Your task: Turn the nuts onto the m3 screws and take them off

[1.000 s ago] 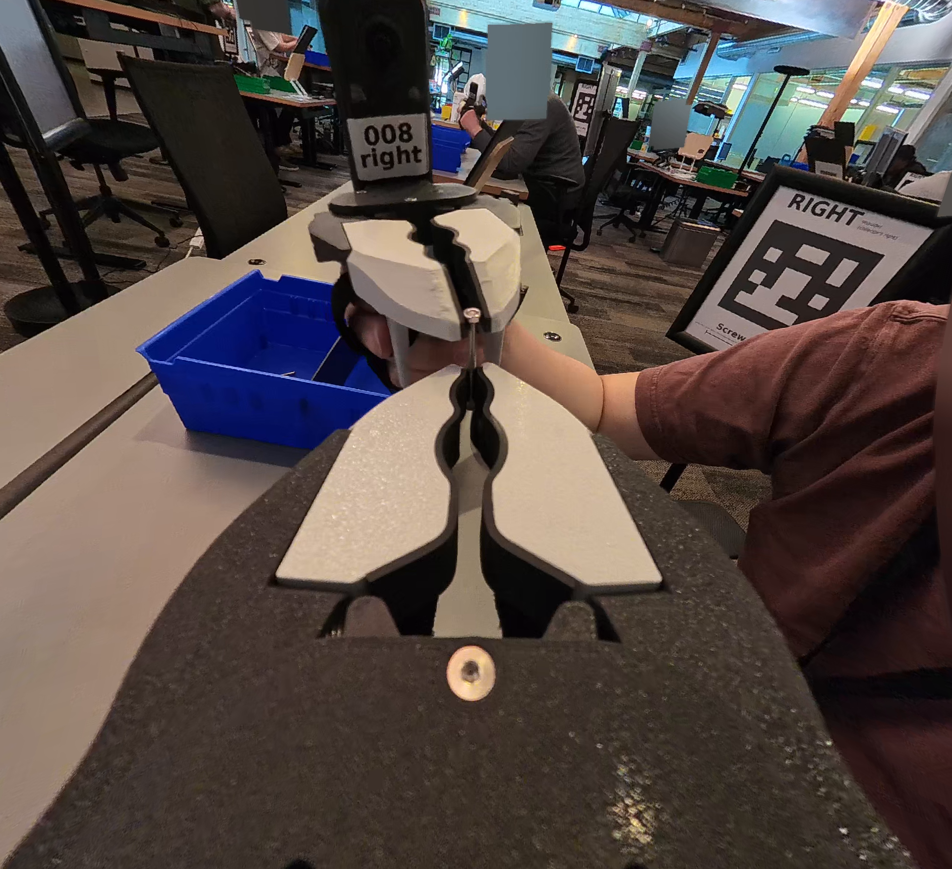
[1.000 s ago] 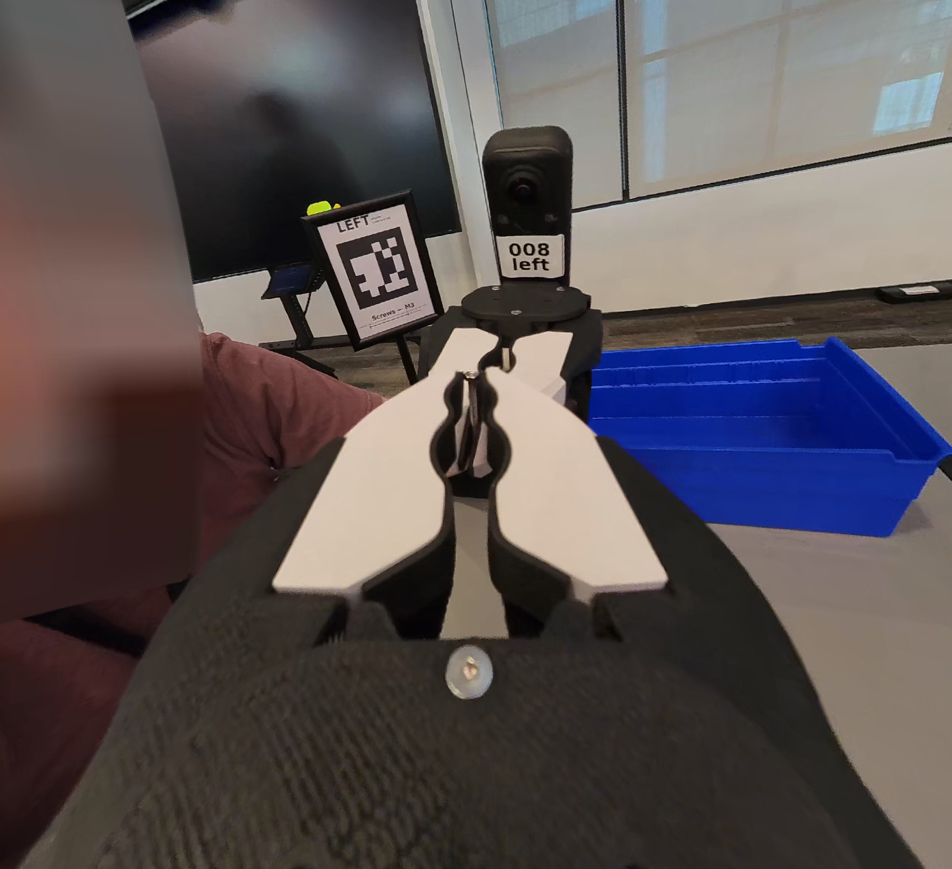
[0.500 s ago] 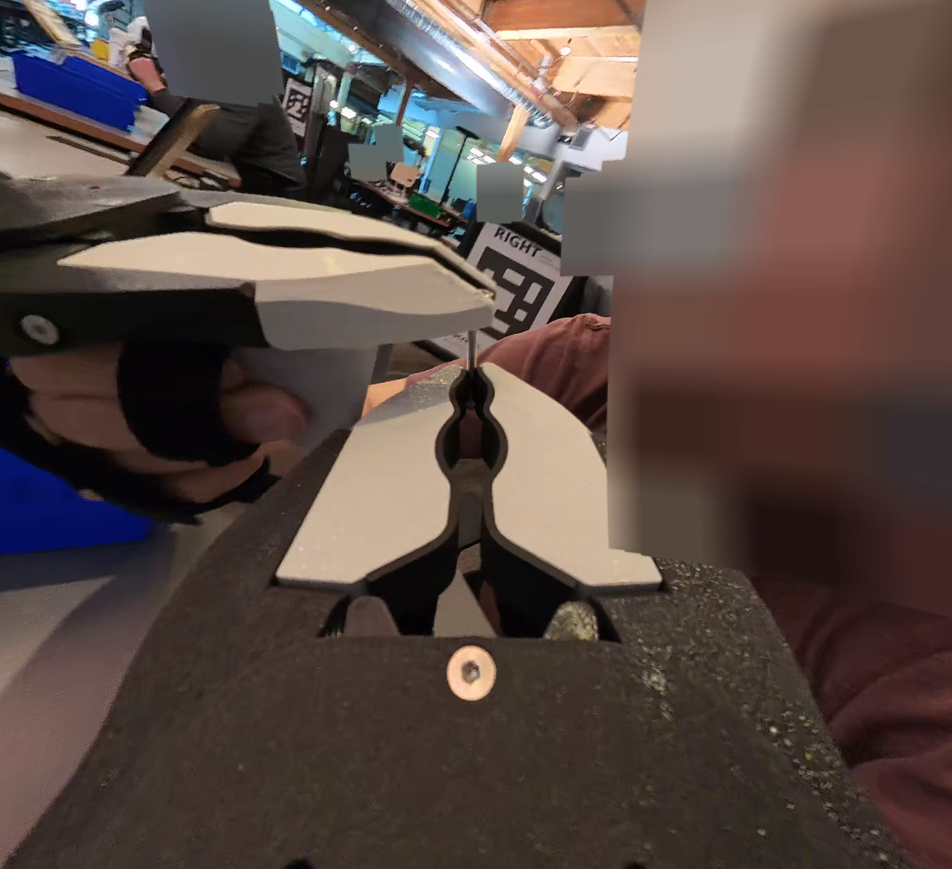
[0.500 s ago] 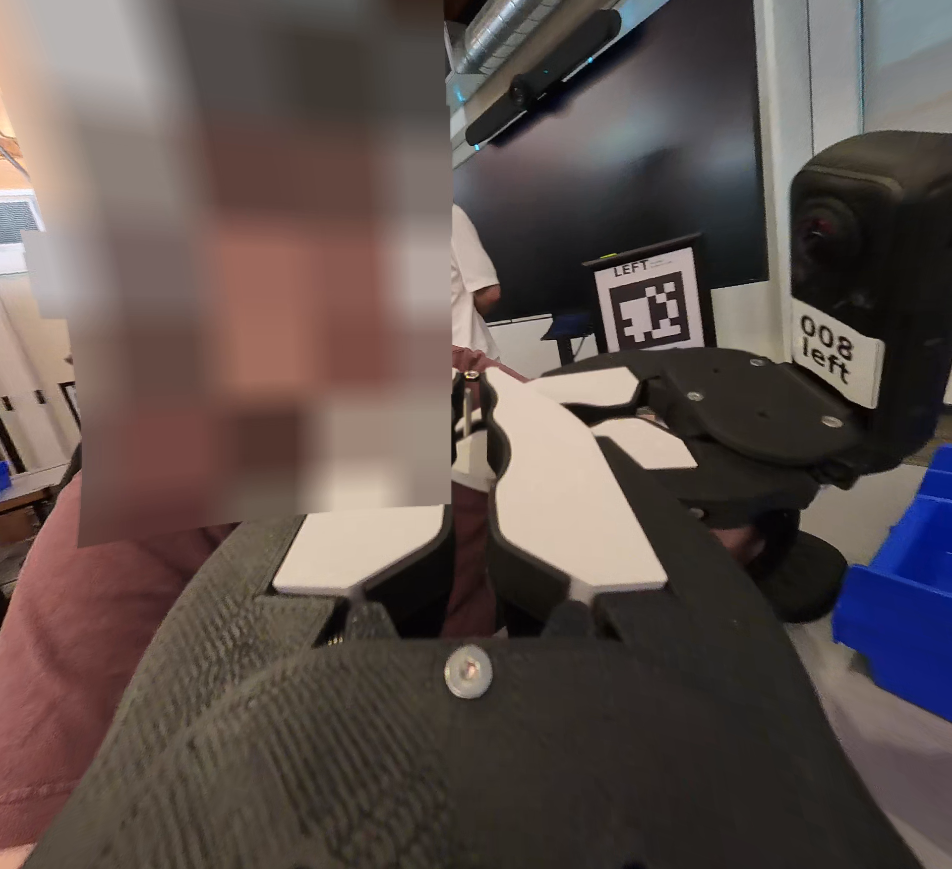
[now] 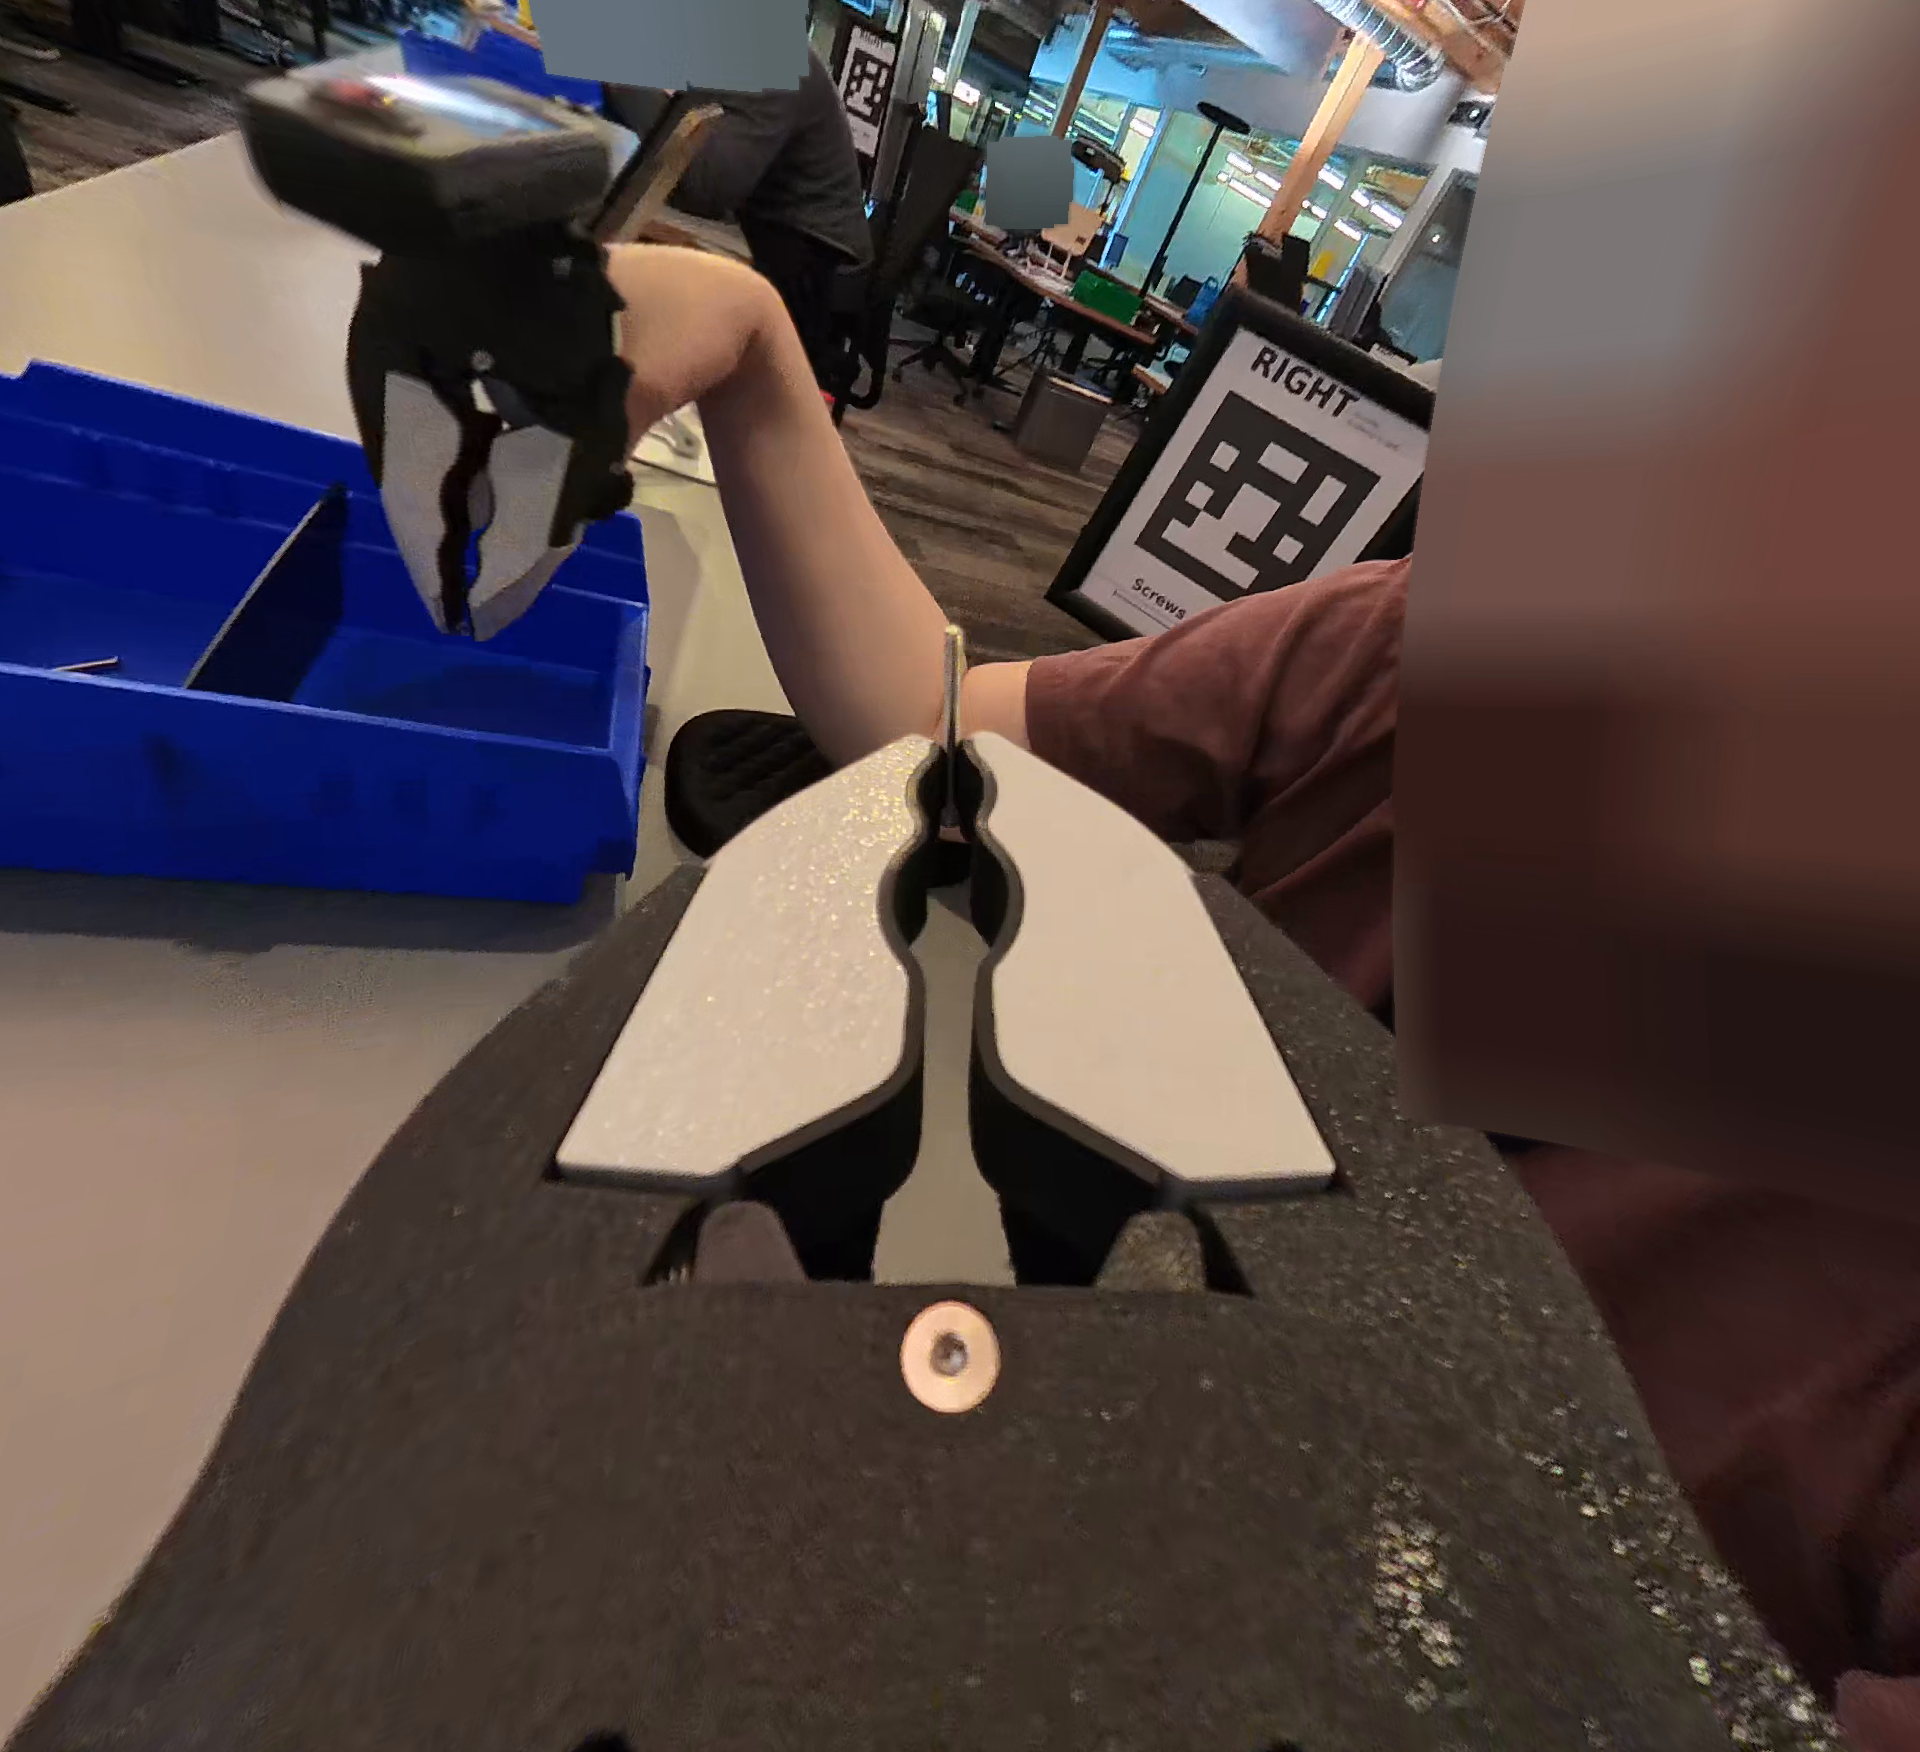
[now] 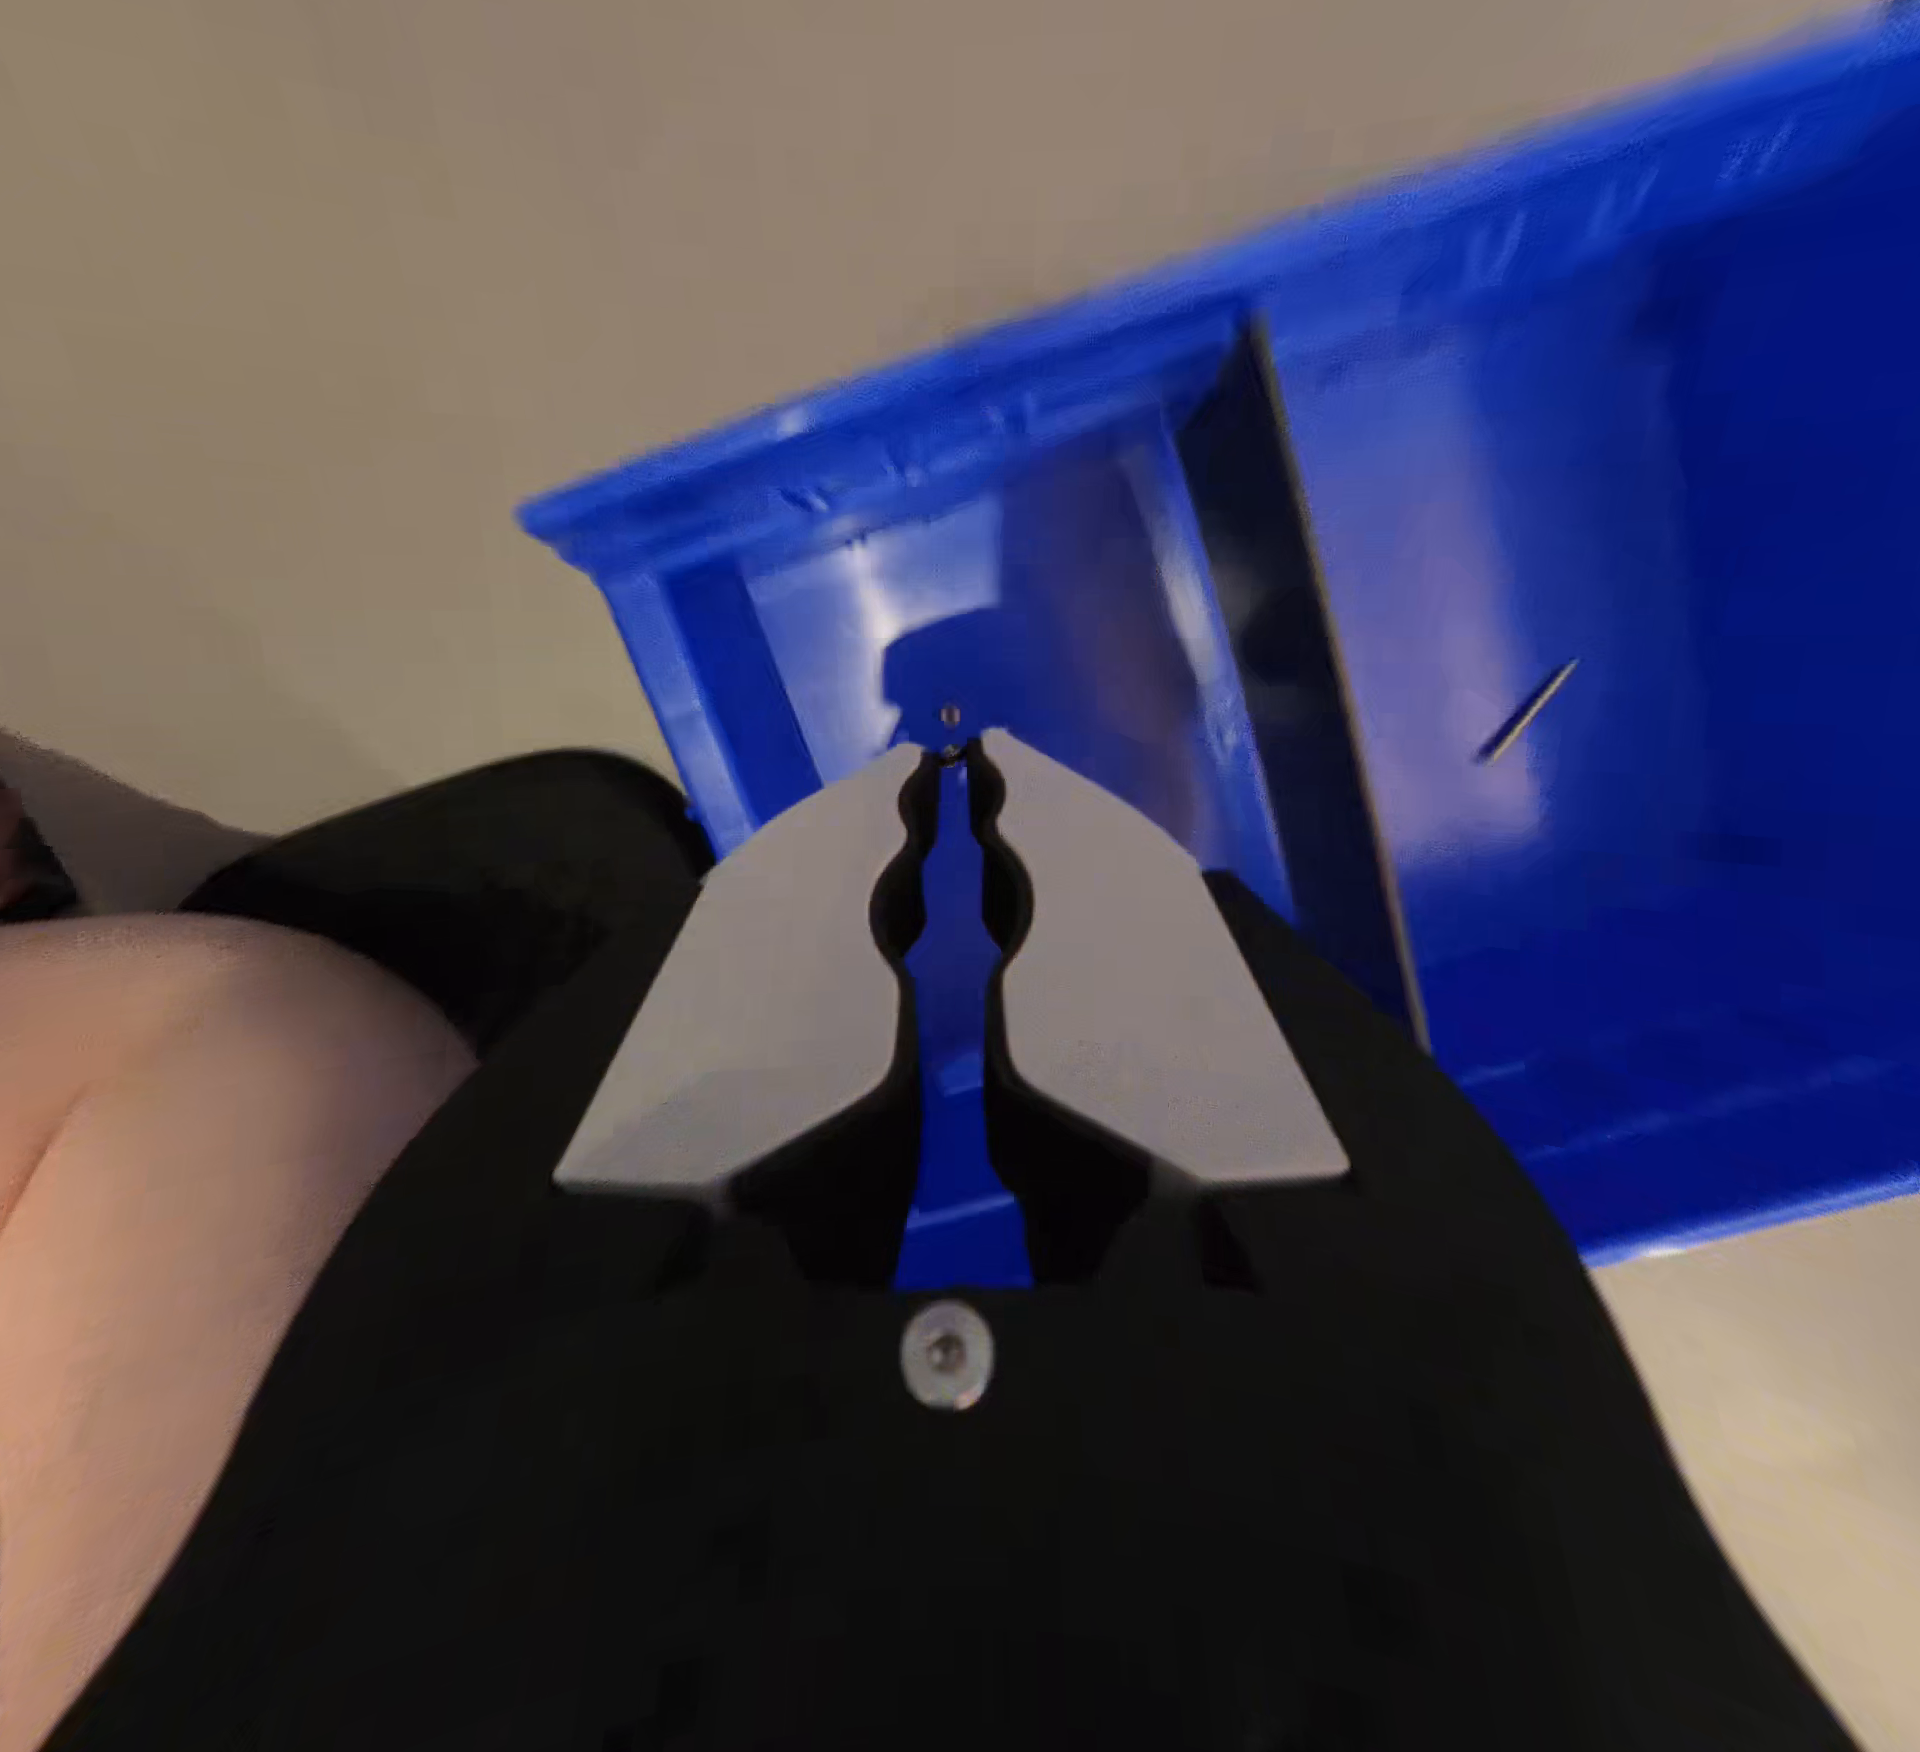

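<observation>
My left gripper [image 5: 951, 752] is shut on a thin M3 screw [image 5: 952, 684] that stands straight up from its tips. My right gripper [image 6: 948, 752] points down into the near end compartment of a blue bin [image 6: 1039, 424]. Its jaws are almost together, with a tiny nut [image 6: 948, 717] at their tips. The left wrist view shows the right gripper [image 5: 462, 611] over the bin [image 5: 312, 798], well left of the screw and apart from it. A second screw [image 6: 1527, 710] lies in the neighbouring compartment.
The bin stands on a grey table [image 5: 156, 1079] and has a dark divider [image 6: 1320, 663]. A framed marker sign [image 5: 1257, 497] stands at the right. The person's forearm [image 5: 821, 518] reaches across behind the screw. Desks and chairs fill the room behind. The gap from one gripper's tips to the other's is roughly 25 cm.
The right gripper came off the top of the screw and swung left and down over the bin, tips now pointing into it. The left gripper still holds the screw upright.
</observation>
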### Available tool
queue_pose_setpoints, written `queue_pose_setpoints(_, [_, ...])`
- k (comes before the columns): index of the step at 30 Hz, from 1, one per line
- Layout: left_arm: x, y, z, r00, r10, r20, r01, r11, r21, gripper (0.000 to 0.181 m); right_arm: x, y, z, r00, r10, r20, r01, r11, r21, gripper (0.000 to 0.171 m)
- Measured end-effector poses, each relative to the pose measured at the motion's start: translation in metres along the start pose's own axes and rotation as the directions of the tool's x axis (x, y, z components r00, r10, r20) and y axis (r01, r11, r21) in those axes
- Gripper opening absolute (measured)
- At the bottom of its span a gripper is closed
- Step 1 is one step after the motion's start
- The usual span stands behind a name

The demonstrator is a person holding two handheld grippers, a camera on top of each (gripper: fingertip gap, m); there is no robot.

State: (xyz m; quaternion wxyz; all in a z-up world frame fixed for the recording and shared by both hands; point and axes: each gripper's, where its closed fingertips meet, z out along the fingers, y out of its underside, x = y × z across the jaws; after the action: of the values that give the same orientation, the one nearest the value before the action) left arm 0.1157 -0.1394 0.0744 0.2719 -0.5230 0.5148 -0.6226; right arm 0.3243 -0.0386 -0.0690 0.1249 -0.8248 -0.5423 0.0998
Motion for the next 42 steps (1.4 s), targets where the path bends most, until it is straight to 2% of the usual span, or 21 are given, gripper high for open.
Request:
queue_pose_setpoints(4, [-0.002,0.001,0.001,1.0,-0.022,-0.007,0.022,1.0,0.002,0.002,0.012,0.039,0.038,0.986,0.142,0.083,-0.119,0.965,-0.234,0.004])
queue_pose_setpoints(6, [-0.003,0.002,0.001,1.0,-0.025,-0.004,0.025,1.0,0.002,0.002,0.013,0.048,0.051,0.968,0.219,0.121,-0.174,0.938,-0.3,0.003])
queue_pose_setpoints(17, [0.001,0.0,0.001,1.0,-0.017,-0.01,0.017,1.0,0.003,0.002,0.016,0.052,0.066,0.936,0.308,0.171,-0.242,0.915,-0.323,0.004])
queue_pose_setpoints(25, [0.004,-0.002,-0.001,1.0,-0.005,-0.013,0.005,1.0,0.004,0.002,0.019,0.046,0.06,0.936,0.317,0.157,-0.264,0.921,-0.285,0.014])
queue_pose_setpoints(27, [0.004,-0.003,-0.001,1.0,-0.003,-0.007,0.003,1.0,0.01,0.002,0.017,0.037,0.048,0.947,0.283,0.15,-0.247,0.944,-0.22,0.014])
queue_pose_setpoints(30, [-0.001,-0.005,-0.003,1.0,0.011,0.028,-0.012,1.0,0.018,0.002,0.009,0.008,0.015,0.983,0.159,0.096,-0.157,0.987,-0.028,0.014])
queue_pose_setpoints(32, [-0.004,-0.007,-0.005,0.998,0.022,0.052,-0.024,0.999,0.032,0.002,0.003,-0.018,-0.014,0.999,0.044,-0.007,-0.043,0.991,0.123,0.014])
queue_pose_setpoints(34, [-0.011,-0.01,-0.007,0.993,0.046,0.11,-0.051,0.998,0.045,0.002,-0.007,-0.049,-0.046,0.991,-0.058,-0.122,0.09,0.957,0.278,0.018])
queue_pose_setpoints(36, [-0.019,-0.014,-0.011,0.979,0.083,0.186,-0.097,0.993,0.065,0.002,-0.024,-0.087,-0.076,0.965,-0.146,-0.219,0.229,0.874,0.429,0.023])
queue_pose_setpoints(38, [-0.023,-0.017,-0.014,0.966,0.111,0.235,-0.131,0.989,0.072,0.002,-0.048,-0.131,-0.106,0.944,-0.197,-0.264,0.32,0.737,0.596,0.027])
queue_pose_setpoints(40, [-0.024,-0.021,-0.017,0.954,0.132,0.268,-0.159,0.984,0.081,0.002,-0.08,-0.172,-0.132,0.948,-0.24,-0.207,0.31,0.569,0.761,0.029])
queue_pose_setpoints(42, [-0.024,-0.025,-0.021,0.942,0.153,0.299,-0.188,0.978,0.091,0.002,-0.108,-0.206,-0.149,0.955,-0.284,-0.084,0.202,0.416,0.887,0.028])
